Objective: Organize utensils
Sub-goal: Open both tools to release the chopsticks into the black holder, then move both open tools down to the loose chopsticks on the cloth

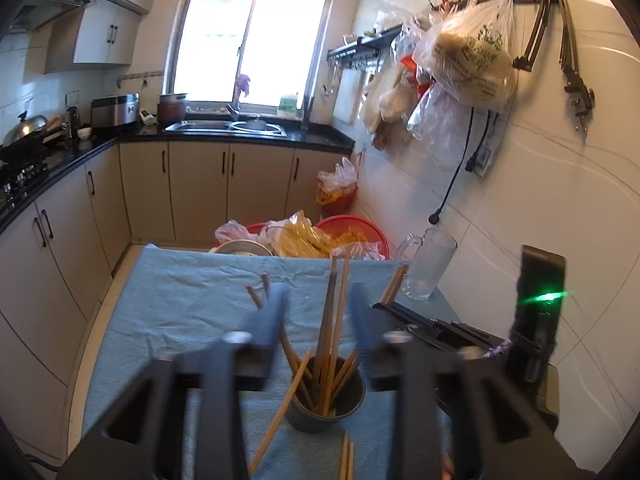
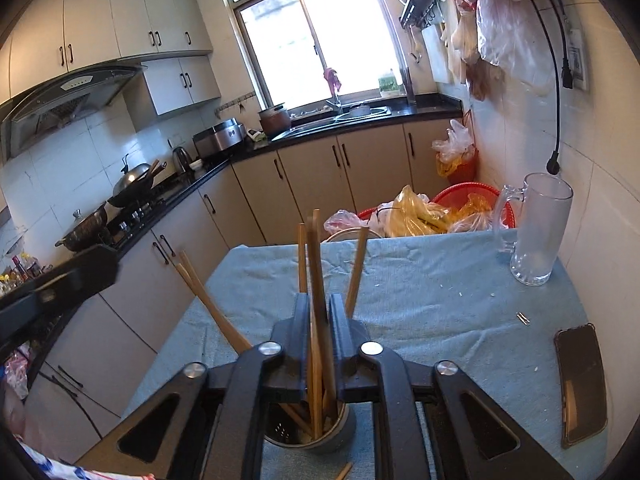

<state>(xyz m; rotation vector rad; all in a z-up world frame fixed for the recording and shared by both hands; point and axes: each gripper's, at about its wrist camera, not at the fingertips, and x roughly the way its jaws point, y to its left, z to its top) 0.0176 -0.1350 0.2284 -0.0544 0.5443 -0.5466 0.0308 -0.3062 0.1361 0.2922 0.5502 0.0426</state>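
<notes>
Right wrist view: right hand-held gripper (image 2: 319, 312) clamps chopstick (image 2: 316, 264) above holder cup (image 2: 344, 432); left hand-held gripper (image 1: 318, 308) spread wide.

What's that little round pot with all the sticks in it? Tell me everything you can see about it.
The utensil cup is a small, round, grey-green holder, upright on the blue tablecloth. The right view shows a perforated insert inside. It holds a loose bundle of wooden chopsticks leaning in different directions. The right gripper has its jaws closed on a few of them above the cup; the left gripper hovers open over it. More chopsticks lie beside its base.
</notes>
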